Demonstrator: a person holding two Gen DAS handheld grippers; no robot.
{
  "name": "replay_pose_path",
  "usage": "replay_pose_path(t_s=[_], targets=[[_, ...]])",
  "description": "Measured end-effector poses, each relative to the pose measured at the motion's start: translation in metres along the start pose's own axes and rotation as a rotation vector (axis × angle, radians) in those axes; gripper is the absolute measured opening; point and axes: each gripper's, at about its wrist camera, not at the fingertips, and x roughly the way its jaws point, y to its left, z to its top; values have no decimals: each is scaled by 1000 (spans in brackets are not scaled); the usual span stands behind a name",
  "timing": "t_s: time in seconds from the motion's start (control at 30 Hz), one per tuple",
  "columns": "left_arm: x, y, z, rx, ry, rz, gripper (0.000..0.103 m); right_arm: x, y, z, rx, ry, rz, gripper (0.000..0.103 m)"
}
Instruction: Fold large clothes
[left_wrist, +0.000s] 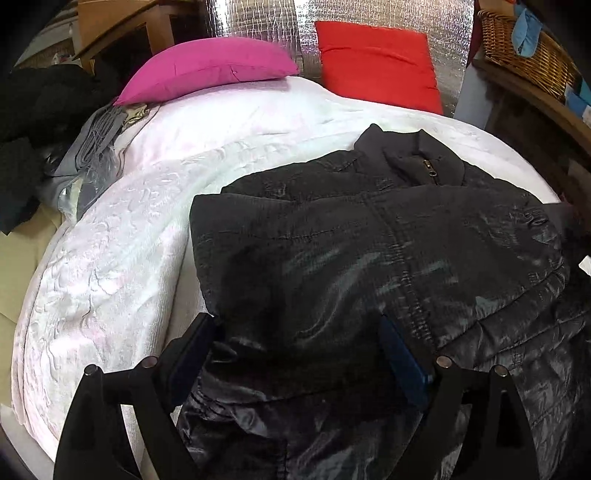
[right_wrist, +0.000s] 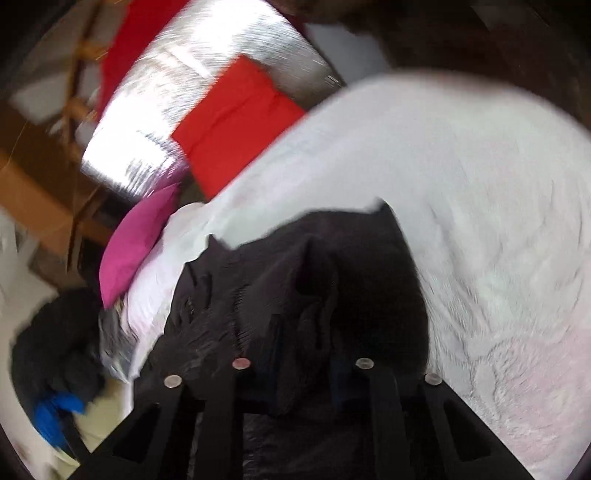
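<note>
A black quilted jacket (left_wrist: 369, 251) lies on the white bedspread (left_wrist: 122, 258), collar and zipper pull toward the pillows. Its left part is folded over the body. My left gripper (left_wrist: 295, 332) is open, its fingers wide apart over the jacket's lower part, fabric between them but not clamped. In the blurred right wrist view, my right gripper (right_wrist: 303, 354) is shut on a bunched fold of the jacket (right_wrist: 295, 288), lifted above the bedspread (right_wrist: 480, 221).
A pink pillow (left_wrist: 210, 66) and a red pillow (left_wrist: 376, 62) lie at the bed's head by a silver foil panel (left_wrist: 258, 18). Dark clothes (left_wrist: 37, 110) are piled left of the bed. A wicker basket (left_wrist: 528, 48) stands on wooden furniture at right.
</note>
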Motion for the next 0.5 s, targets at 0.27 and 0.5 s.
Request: replay_pose_path(t_s=[0.27, 0.5], targets=[[0, 10, 0, -20, 5, 16, 90, -24, -13, -29, 54, 20, -116, 16], [3, 7, -1, 3, 15, 33, 90, -13, -20, -25, 53, 79, -160, 17]])
